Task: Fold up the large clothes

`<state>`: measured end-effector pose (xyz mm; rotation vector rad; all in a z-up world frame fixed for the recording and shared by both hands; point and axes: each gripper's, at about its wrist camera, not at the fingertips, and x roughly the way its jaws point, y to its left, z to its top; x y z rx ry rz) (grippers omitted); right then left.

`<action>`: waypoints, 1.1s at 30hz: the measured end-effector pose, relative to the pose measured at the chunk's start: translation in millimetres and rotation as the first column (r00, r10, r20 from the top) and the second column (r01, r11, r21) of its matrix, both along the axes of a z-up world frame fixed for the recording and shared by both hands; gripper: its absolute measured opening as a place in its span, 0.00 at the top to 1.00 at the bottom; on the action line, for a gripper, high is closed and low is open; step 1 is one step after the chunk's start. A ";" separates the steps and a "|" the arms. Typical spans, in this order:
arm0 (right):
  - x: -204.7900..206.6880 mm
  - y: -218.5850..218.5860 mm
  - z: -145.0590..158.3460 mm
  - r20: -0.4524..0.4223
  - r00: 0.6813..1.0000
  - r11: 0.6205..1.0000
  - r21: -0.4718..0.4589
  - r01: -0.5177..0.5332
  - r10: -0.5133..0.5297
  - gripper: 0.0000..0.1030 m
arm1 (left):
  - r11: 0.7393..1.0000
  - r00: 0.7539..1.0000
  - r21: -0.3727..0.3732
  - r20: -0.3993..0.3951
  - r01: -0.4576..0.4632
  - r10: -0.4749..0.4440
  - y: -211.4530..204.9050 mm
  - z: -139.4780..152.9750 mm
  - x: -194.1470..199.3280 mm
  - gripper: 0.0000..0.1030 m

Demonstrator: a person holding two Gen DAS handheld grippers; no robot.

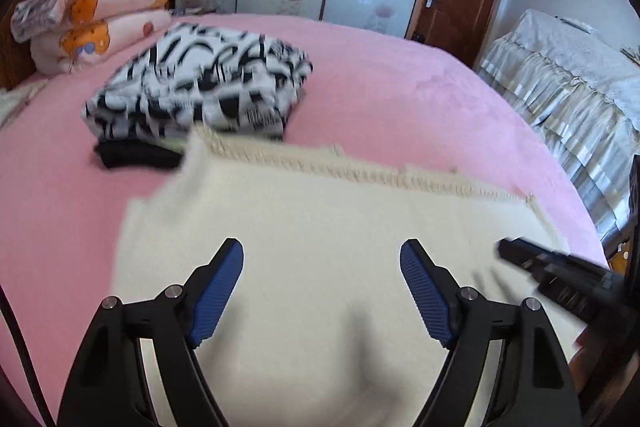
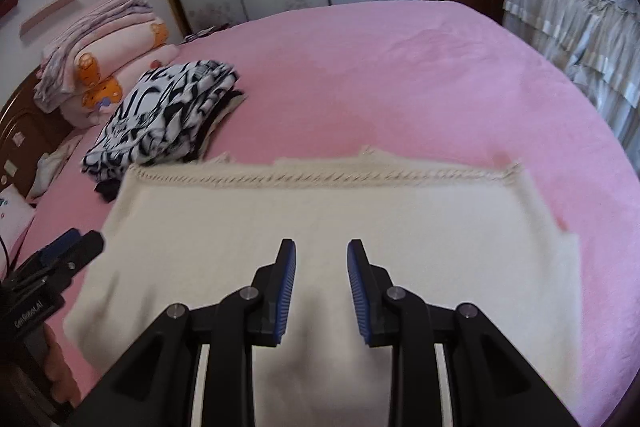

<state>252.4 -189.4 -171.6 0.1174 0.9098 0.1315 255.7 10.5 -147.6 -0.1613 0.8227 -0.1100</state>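
While I hold both grippers above the cream sweater (image 2: 320,223), it lies flat on the pink bed (image 2: 400,67). My left gripper (image 1: 322,259) has its jaws wide open, my right gripper (image 2: 321,259) has them partly open, both empty. Beyond the sweater's far left corner sits a folded black-and-white garment (image 1: 200,75).

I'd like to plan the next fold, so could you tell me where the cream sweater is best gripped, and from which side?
Probably the two far corners of the cream sweater, at its ribbed hem. It lies flat on the pink bedspread, so come in low from each outer side: left gripper by the black-and-white garment, right gripper at the opposite corner. Both are open.
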 end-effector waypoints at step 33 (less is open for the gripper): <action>-107.0 -140.2 -20.1 -0.132 0.923 0.932 -0.059 0.357 -0.362 0.78 | 0.973 0.957 0.121 -0.192 -0.198 0.219 90.0 -19.6 -55.7 0.27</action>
